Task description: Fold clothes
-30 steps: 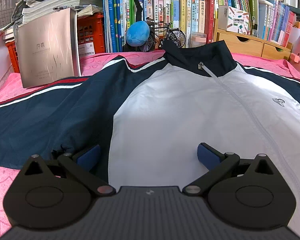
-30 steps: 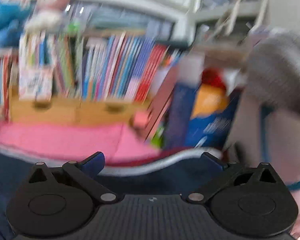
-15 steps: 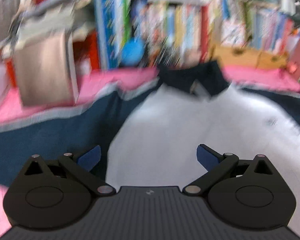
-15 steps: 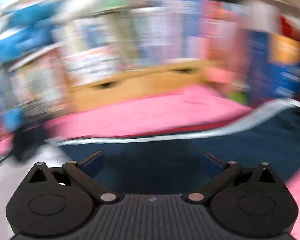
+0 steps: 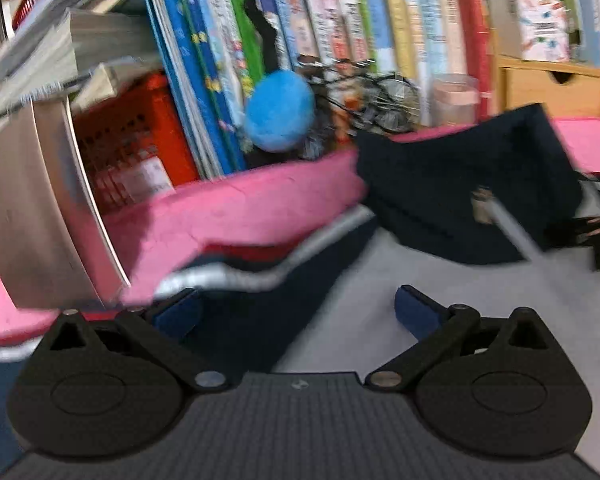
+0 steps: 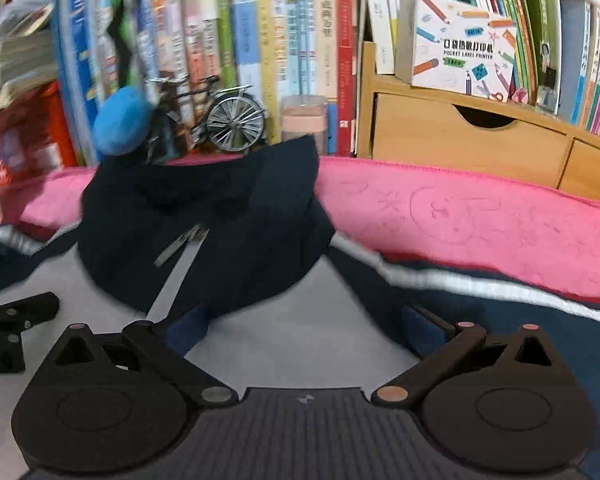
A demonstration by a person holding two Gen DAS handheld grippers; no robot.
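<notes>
- On the far left of the left wrist view, a silver-covered book (image 5: pixel 32 208) leans beside an orange crate (image 5: pixel 128 136), both at the back edge of the pink cloth (image 5: pixel 236 208) that covers the desk.
- Across that cloth the jacket (image 5: pixel 380 248) lies flat, front up, navy at the shoulders and white down the chest.
- Its long axis runs from the cameras toward the bookshelf, with the dark collar (image 6: pixel 204 216) pointing at the books (image 6: pixel 260 40) and the zipper (image 6: pixel 176 272) running back toward the viewer.
- Left gripper (image 5: pixel 298 308) hovers low over the left shoulder seam, jaws wide, nothing between them.
- Right gripper (image 6: pixel 308 324) hovers just below the collar at the right shoulder, jaws wide and empty.
- Behind the collar stand a blue plush ball (image 6: pixel 122 122) and a model bicycle (image 6: pixel 220 116).
- Farthest right sits a wooden drawer unit (image 6: pixel 460 136).
</notes>
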